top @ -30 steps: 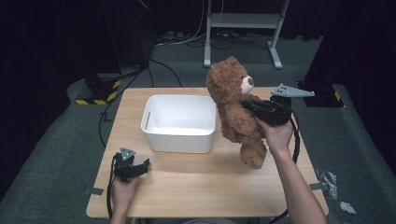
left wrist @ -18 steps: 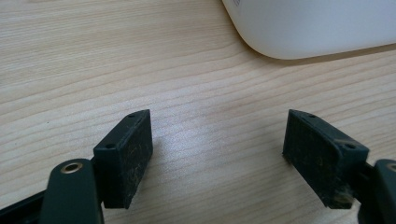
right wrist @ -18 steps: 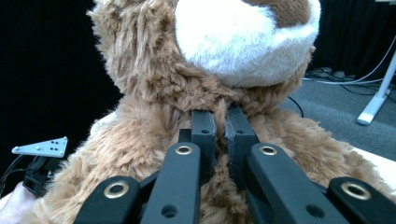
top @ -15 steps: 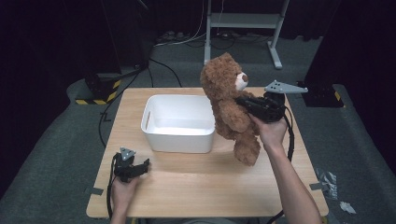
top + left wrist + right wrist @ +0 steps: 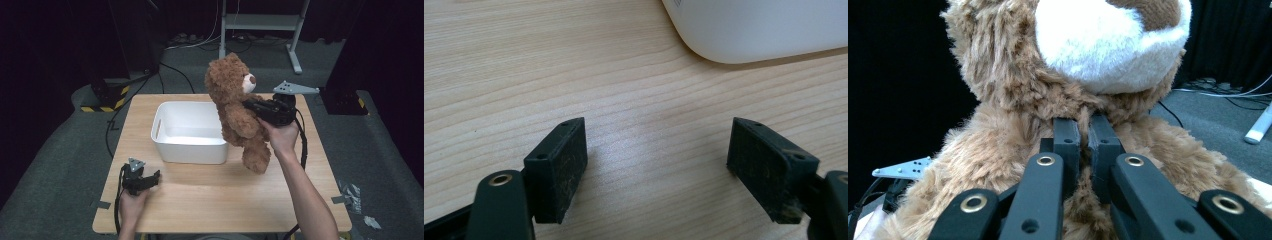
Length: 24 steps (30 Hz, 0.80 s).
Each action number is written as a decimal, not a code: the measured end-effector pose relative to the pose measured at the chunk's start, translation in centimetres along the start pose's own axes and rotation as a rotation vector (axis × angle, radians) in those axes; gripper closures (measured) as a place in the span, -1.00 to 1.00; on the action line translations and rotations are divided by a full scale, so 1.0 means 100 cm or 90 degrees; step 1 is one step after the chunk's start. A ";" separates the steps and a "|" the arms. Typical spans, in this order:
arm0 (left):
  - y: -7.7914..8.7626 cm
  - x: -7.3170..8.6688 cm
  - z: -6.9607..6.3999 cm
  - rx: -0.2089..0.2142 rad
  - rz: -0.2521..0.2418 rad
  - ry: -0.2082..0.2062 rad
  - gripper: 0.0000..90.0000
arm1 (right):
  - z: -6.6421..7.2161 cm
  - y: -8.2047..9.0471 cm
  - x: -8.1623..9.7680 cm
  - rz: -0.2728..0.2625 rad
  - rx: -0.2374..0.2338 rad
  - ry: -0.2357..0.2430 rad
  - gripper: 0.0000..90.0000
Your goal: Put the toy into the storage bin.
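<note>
Two grippers are at work over the pale wooden table [image 5: 225, 195], one in each of the person's hands. Held up off the table by the right gripper [image 5: 252, 106], a brown teddy bear [image 5: 235, 107] hangs over the right end of the white plastic bin [image 5: 187, 147], its head up, its white muzzle turned toward the gripper and its legs dangling down past the bin's right wall. Seen from the right gripper view, the two black jaws are pinched nearly together into the fur just beneath the bear's chin, at the right gripper [image 5: 1083, 135], with the teddy bear [image 5: 998, 150] close against the camera. The right hand [image 5: 282, 136] grips the tool from below, forearm stretched across the table's right side, and the grey three-cornered plate sticks out above it. Down at the near left corner the left gripper [image 5: 152, 177] sits low on the tabletop in the left hand [image 5: 131, 202], in front of the bin and apart from it. From the left gripper view its jaws stand wide apart with bare wood grain of the table [image 5: 574, 65] between them, the left gripper [image 5: 656, 165] grasping nothing, and a rounded corner of the white bin [image 5: 764, 30] shows just ahead.
</note>
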<state>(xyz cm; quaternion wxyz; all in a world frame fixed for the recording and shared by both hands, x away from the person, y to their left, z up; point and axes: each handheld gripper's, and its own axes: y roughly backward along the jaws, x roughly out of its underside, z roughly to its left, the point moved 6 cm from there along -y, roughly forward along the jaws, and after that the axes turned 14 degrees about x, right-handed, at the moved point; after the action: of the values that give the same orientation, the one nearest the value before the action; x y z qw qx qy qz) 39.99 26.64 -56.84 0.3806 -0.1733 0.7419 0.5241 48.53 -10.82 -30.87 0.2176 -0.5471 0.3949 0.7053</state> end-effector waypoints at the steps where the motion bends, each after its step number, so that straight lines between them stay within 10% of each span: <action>1: 0.000 0.000 0.000 0.000 0.000 0.001 -0.47 | 0.001 -0.001 -0.001 -0.001 0.000 0.002 0.91; 24: 0.000 0.000 0.000 -0.001 0.000 -0.001 -0.47 | 0.028 -0.033 -0.012 0.013 -0.025 -0.005 0.91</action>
<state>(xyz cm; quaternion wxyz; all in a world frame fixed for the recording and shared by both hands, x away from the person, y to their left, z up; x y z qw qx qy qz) 39.99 26.64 -56.85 0.3809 -0.1735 0.7413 0.5247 49.70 -6.51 -30.55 0.2013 -0.5446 0.3856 0.7171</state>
